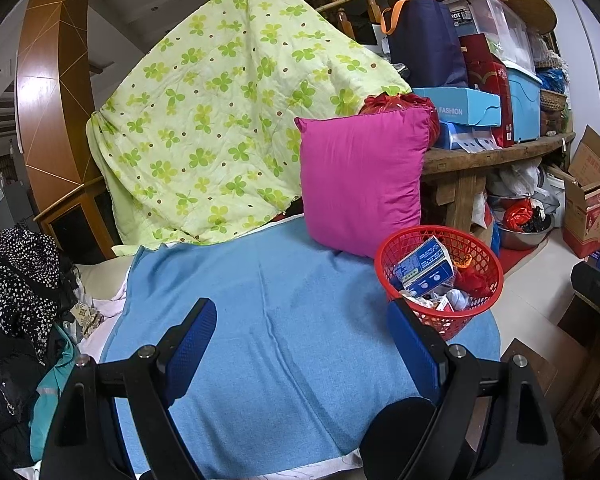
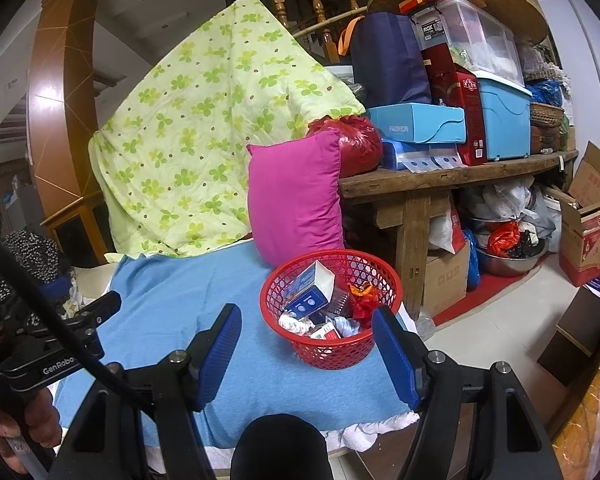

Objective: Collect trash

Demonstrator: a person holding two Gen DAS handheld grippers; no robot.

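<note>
1. A green clover-print quilt (image 1: 220, 120) fills the upper left of your left view.
2. The blue cloth (image 1: 284, 320) spreads across the lower centre.
3. A magenta pillow (image 1: 364, 176) stands upright at centre right, its lower corner just behind the basket.
4. The red basket (image 2: 336, 346) sits at lower centre of your right view, holding a blue-and-white carton (image 2: 310, 292) and crumpled scraps.
5. Your left gripper (image 1: 302, 340) is spread wide, holding nothing.
6. Your right gripper (image 2: 306, 346) gapes empty before the basket.
</note>
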